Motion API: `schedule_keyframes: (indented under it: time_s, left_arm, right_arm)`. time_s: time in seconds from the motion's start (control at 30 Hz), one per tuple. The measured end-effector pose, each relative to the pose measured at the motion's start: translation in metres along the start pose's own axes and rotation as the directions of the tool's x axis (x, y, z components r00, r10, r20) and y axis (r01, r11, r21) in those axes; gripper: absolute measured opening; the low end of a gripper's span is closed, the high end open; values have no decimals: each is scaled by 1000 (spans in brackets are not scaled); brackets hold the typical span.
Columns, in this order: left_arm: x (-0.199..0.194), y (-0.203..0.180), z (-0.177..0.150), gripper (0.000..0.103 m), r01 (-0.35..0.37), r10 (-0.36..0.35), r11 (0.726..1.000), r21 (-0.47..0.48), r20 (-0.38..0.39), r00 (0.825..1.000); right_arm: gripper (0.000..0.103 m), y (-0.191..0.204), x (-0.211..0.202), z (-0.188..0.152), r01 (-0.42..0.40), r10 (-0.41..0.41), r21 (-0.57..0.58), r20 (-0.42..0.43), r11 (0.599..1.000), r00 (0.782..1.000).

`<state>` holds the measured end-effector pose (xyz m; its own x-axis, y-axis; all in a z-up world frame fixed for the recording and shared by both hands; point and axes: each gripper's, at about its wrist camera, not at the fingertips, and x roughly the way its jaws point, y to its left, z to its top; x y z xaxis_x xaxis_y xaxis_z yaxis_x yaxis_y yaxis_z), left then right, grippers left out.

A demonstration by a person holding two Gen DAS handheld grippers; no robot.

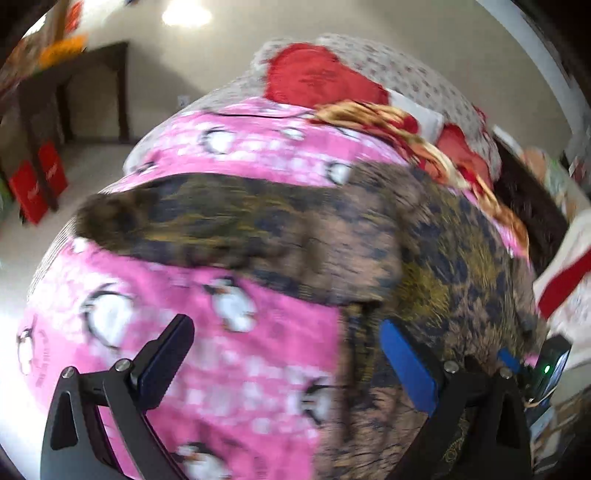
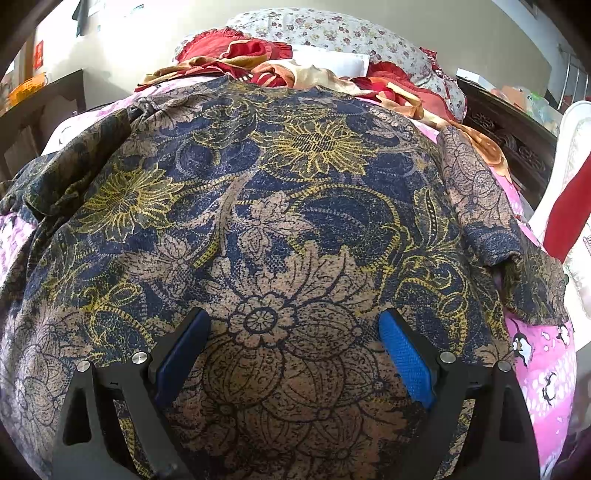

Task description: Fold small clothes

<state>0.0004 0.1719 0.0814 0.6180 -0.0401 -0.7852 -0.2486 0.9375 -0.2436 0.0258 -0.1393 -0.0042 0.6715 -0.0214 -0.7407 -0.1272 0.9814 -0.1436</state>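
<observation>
A floral garment in navy, tan and yellow [image 2: 280, 206] lies spread on a pink penguin-print bedsheet [image 2: 543, 354]. My right gripper [image 2: 293, 321] hovers open over its lower middle, with nothing between the blue pads [image 2: 404, 354]. In the blurred left wrist view the same garment [image 1: 369, 251] lies to the right, one sleeve stretching left across the pink sheet [image 1: 221, 369]. My left gripper [image 1: 286, 326] is open over the garment's left edge, its right finger above the cloth and its left finger above the sheet. The right gripper's body [image 1: 554, 362] shows at the far right.
A heap of red and gold clothes [image 2: 258, 70] and a floral pillow [image 2: 332, 29] lie at the bed's far end. A dark carved headboard [image 2: 509, 136] runs along the right. A dark table [image 1: 66, 96] and red boxes [image 1: 37, 184] stand on the floor at left.
</observation>
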Motion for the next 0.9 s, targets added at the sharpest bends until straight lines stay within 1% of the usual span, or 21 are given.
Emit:
schedule_keyframes:
  time_s: [0.1, 0.17, 0.2, 0.27, 0.33, 0.37, 0.4, 0.43, 0.47, 0.53, 0.57, 0.6, 0.63, 0.67, 0.7, 0.73, 0.77, 0.8, 0.9]
  left_arm:
    - [-9, 46, 13, 101, -11, 12, 997, -70, 16, 1000]
    - [-11, 78, 17, 101, 30, -27, 988, -151, 22, 999]
    - [-11, 91, 19, 100, 51, -47, 980, -193, 26, 999]
    - [-7, 119, 21, 98, 79, -75, 954, -289, 28, 997]
    - [4, 139, 25, 98, 139, -138, 926, -352, 28, 990]
    - [16, 151, 28, 96, 171, -181, 899, -403, 11, 983]
    - [26, 159, 30, 89, 190, -212, 873, -450, 0, 977]
    - [36, 171, 32, 88, 217, -248, 835, -505, 6, 969]
    - [41, 179, 34, 86, 234, -267, 809, -539, 17, 963]
    - [50, 192, 39, 83, 275, -312, 748, -604, 46, 949]
    - [54, 198, 41, 77, 285, -326, 720, -633, 55, 944]
    - [56, 201, 44, 70, 287, -332, 700, -654, 58, 942]
    - [57, 205, 46, 67, 290, -338, 679, -674, 64, 939]
    - [58, 208, 47, 61, 294, -343, 663, -688, 71, 937]
    - [59, 210, 49, 51, 286, -339, 659, -696, 65, 938]
    - [61, 211, 50, 45, 264, -327, 665, -699, 46, 944]
    - [62, 211, 51, 35, 243, -314, 672, -699, 28, 949]
    - [64, 213, 51, 28, 233, -306, 677, -699, 20, 952]
    - [70, 216, 53, 20, 192, -263, 696, -692, 2, 965]
  right_arm:
    - [102, 0, 0, 0, 1, -1, -1, -1, 1000, 1000]
    - [102, 0, 0, 0, 1, -1, -1, -1, 1000, 1000]
    - [102, 0, 0, 0, 1, -1, 0, -1, 1000, 1000]
    - [102, 0, 0, 1, 1, -1, 0, -2, 1000, 1000]
    - [102, 1, 0, 1, 1, -1, 0, -2, 1000, 1000]
    - [102, 1, 0, 1, 2, -2, -1, -3, 1000, 1000]
    - [102, 1, 0, 1, 2, -2, -1, -2, 1000, 1000]
    - [102, 1, 0, 1, 2, -2, -1, -2, 1000, 1000]
    - [102, 0, 0, 0, 2, -2, -3, -3, 1000, 1000]
    - [103, 1, 1, 0, 2, -2, -4, -3, 1000, 1000]
    - [103, 1, 2, 0, 0, 0, -4, -4, 1000, 1000]
    - [103, 1, 2, 0, 0, 0, -4, -5, 1000, 1000]
    - [103, 0, 2, 0, -1, 1, -4, -5, 1000, 1000]
    - [103, 0, 2, 0, -1, 1, -4, -5, 1000, 1000]
    - [103, 0, 2, 0, -2, 2, -5, -5, 1000, 1000]
    - [103, 0, 2, 1, 0, 0, -5, -6, 1000, 1000]
    - [103, 0, 2, 0, 0, 0, -5, -6, 1000, 1000]
    - [103, 0, 2, 0, -1, 1, -5, -6, 1000, 1000]
    - [103, 0, 2, 1, -2, 2, -4, -8, 1000, 1000]
